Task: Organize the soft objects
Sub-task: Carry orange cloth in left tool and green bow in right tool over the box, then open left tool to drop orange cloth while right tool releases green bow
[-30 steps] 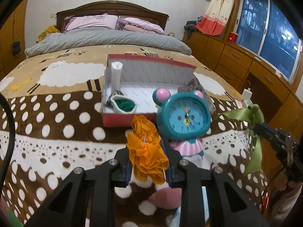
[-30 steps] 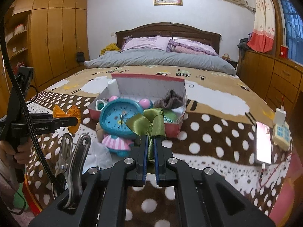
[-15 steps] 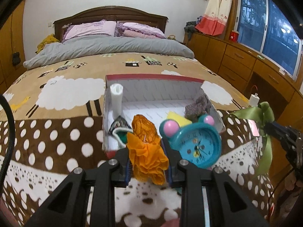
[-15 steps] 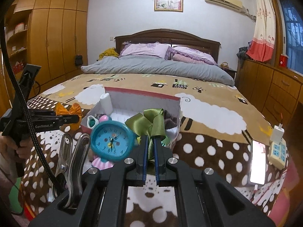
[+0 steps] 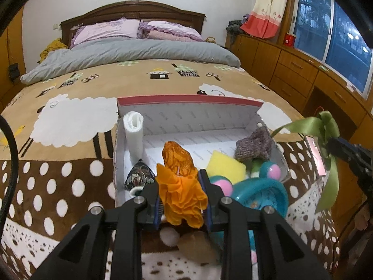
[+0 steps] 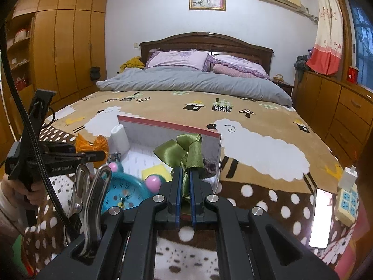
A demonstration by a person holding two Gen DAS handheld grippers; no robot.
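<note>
Bedroom bed [image 5: 70,121], blanket-covered, carries an open box [image 5: 186,101]. An orange bow [image 5: 180,186] is clamped in the left hand-held gripper [image 5: 181,199], a green bow [image 6: 184,154] in the tightly closed right hand-held gripper [image 6: 184,191]. The box lies just ahead and below both, nearer the left.

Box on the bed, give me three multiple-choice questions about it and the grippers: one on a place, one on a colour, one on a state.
1. Where is the white roll?
A. the box's left corner
B. on the pillows
C. on the dresser

2. What colour is the bow in the left gripper?
A. blue
B. orange
C. white

3. How is the right gripper?
A. wide open, empty
B. shut on the clock
C. shut on the green ribbon

Answers: 1 A, the roll stands upright against the box's left wall. 2 B, orange fabric fills the gripper. 3 C, ribbon tails run between its closed fingers.
</note>
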